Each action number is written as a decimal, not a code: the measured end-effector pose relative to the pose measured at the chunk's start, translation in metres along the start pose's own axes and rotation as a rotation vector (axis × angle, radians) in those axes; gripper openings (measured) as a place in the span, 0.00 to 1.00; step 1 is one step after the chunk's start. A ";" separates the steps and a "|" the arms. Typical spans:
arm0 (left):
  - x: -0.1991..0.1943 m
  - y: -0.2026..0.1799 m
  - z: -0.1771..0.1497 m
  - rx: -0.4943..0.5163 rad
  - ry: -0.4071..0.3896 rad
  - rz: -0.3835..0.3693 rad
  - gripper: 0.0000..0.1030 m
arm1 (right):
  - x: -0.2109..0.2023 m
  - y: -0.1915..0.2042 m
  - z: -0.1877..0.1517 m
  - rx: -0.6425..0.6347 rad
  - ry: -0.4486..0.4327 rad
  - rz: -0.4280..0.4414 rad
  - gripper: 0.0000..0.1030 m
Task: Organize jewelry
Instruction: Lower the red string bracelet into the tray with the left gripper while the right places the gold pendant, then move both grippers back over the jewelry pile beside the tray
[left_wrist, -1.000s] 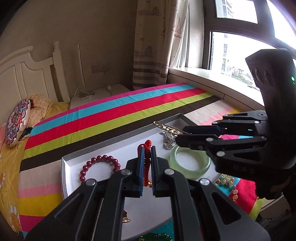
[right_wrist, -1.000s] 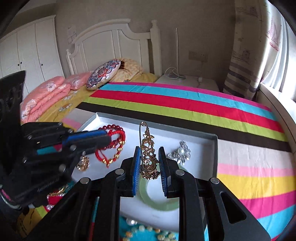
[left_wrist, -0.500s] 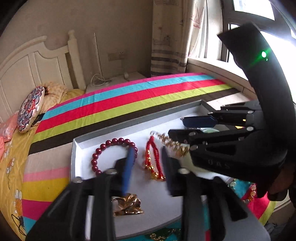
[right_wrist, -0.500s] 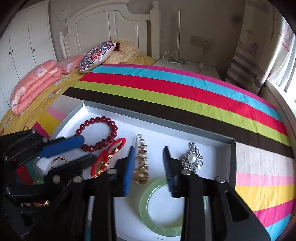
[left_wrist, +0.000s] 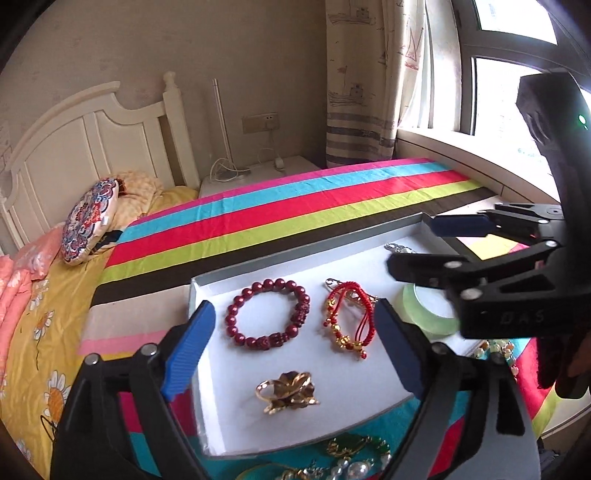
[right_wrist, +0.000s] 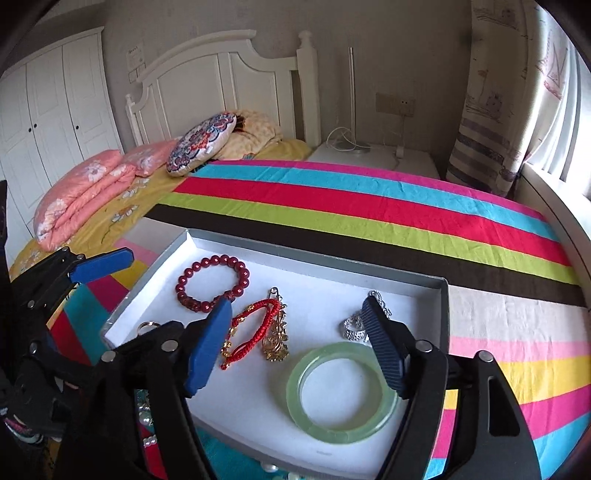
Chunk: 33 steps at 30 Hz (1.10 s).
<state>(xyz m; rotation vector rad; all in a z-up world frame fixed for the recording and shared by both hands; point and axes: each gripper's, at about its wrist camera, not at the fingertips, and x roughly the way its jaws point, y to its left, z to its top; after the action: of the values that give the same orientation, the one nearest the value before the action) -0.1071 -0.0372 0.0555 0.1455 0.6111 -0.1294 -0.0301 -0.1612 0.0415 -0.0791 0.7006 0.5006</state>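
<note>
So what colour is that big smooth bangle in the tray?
Pale translucent green. The bangle shows best in the right wrist view.

A bed (right_wrist: 369, 206) with a bright striped cover carries a shallow grey tray (right_wrist: 445, 310) near its foot. Loose beads and gold pieces (left_wrist: 351, 458) lie on the cover just beside the tray's near edge. Folded pink quilts (right_wrist: 85, 188) and a patterned round cushion (right_wrist: 201, 142) rest by the headboard.

Daylit bedroom: white headboard (right_wrist: 221, 66), wardrobe (right_wrist: 51, 110), striped bedspread (right_wrist: 369, 206), perhaps a nightstand (right_wrist: 373, 157).
</note>
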 end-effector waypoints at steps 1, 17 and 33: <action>-0.009 0.004 -0.002 -0.015 -0.017 0.008 0.92 | -0.007 -0.002 -0.003 0.011 -0.016 0.006 0.73; -0.055 0.092 -0.084 -0.297 -0.027 0.120 0.98 | -0.078 -0.065 -0.105 0.229 -0.089 -0.035 0.84; -0.042 0.127 -0.102 -0.518 0.018 0.036 0.98 | -0.078 -0.016 -0.142 0.052 -0.089 -0.048 0.73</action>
<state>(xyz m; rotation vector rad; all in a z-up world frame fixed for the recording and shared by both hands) -0.1779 0.1085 0.0100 -0.3433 0.6417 0.0675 -0.1586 -0.2406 -0.0196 -0.0248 0.6229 0.4370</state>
